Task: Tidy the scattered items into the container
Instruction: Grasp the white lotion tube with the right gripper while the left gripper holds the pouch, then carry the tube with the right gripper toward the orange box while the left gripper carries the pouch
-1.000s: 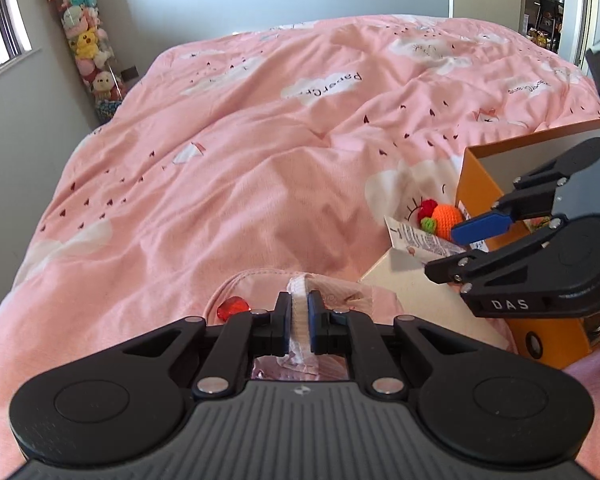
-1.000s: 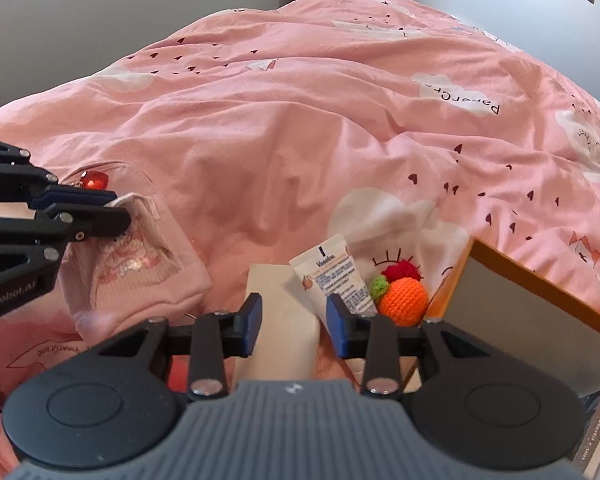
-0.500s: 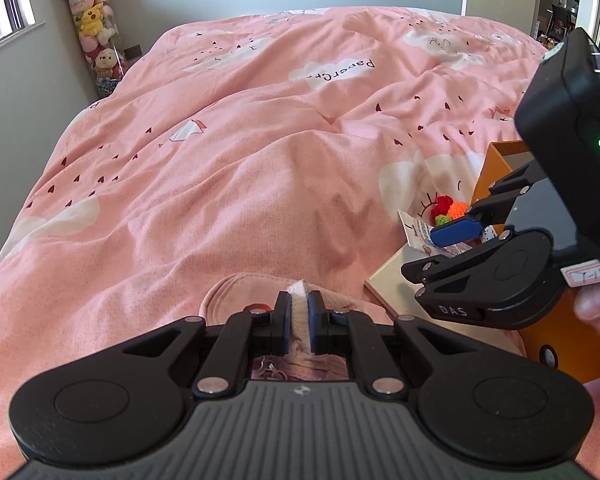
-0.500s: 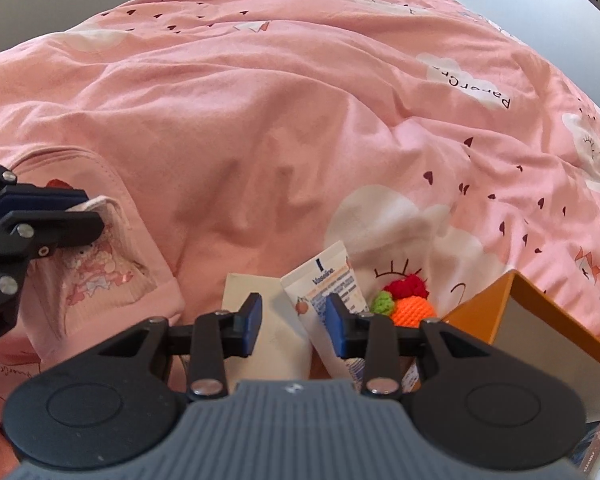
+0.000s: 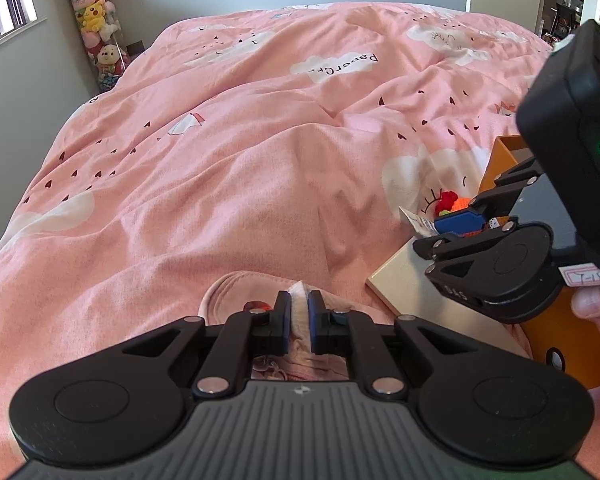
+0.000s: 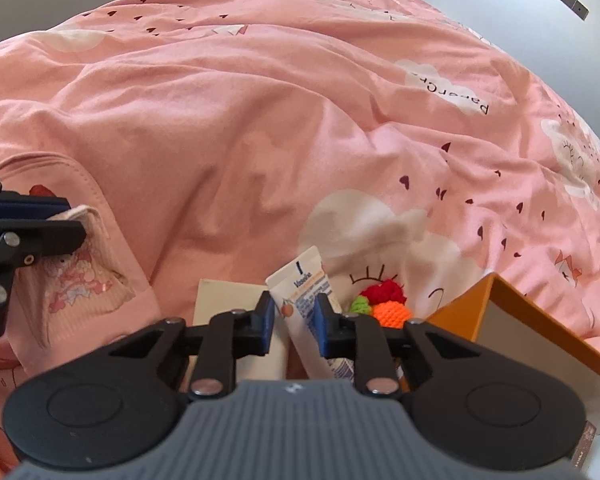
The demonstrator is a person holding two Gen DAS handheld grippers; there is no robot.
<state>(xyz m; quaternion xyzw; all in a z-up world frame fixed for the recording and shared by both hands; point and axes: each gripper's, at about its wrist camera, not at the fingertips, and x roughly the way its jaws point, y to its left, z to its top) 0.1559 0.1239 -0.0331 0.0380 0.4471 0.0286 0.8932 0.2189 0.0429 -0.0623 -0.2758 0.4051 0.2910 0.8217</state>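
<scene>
Both claws loaded at once on the bed (image 5: 228,152), so risk is on two fronts.

Left claw (image 5: 299,312): pads pressed together on a white fold at the edge of the pink garment (image 5: 256,286). Only a thin pinch of cloth. Most of the garment lies on the duvet near the bed's near edge, with a red bit (image 5: 256,305) showing just beside the pad. On a lift the cloth could slide out of the pinch, or hang long and catch the beige card (image 5: 432,300) beside it.

Right claw (image 6: 294,318): jaws have just been closing, and the white tube (image 6: 302,292) stands between the blue pads. Pads look to be on its sides, low on the body, with the flat crimped end sticking up past them. The tube is soft and tapered, so it may squirt forward or swing in the grip. Contact on the far pad isn't fully clear.

Container: orange box (image 6: 512,328), open side towards the claw, on the bed just right of the tube. The knitted red, green and orange toy (image 6: 384,304) lies between tube and box, touching or nearly touching the box corner; can't tell which. Carrying the tube across could knock the toy further off or bump the box wall.

Claws are near each other. In the left view the right claw (image 5: 458,224) sits close over the card. Moving both to the box together risks a clash, or the garment draping over the opening.
</scene>
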